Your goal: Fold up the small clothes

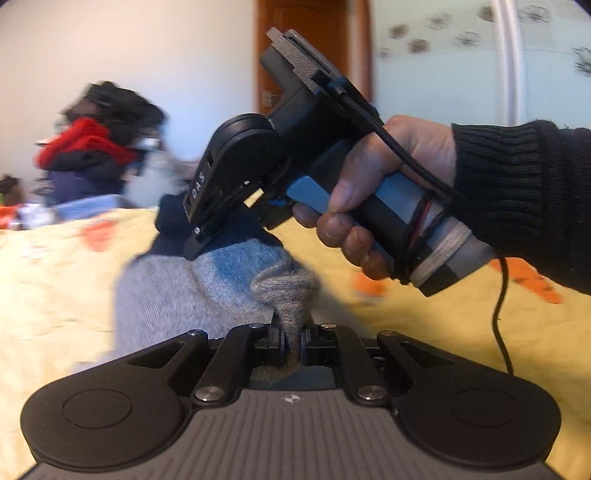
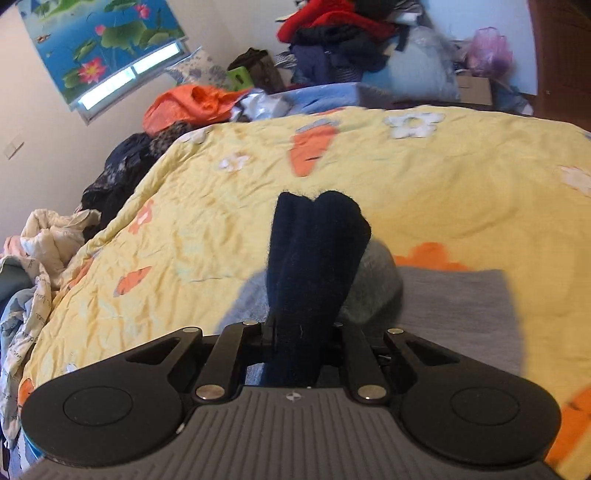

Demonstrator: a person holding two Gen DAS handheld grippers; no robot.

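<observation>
Sock (image 1: 207, 291): my left gripper (image 1: 291, 341) pinches grey toe, right gripper (image 2: 301, 341) clamps navy cuff; fold unfinished.

The left tool (image 1: 291, 341) pinches a grey sock (image 1: 207, 291) over the yellow quilt (image 1: 55, 295).

The quilt (image 2: 424, 192) on the bed is yellow with orange carrots and white flowers. On it, the sock (image 1: 184, 291) is grey with a navy cuff (image 2: 314, 258); beyond it lies red clothing (image 2: 332, 18).
</observation>
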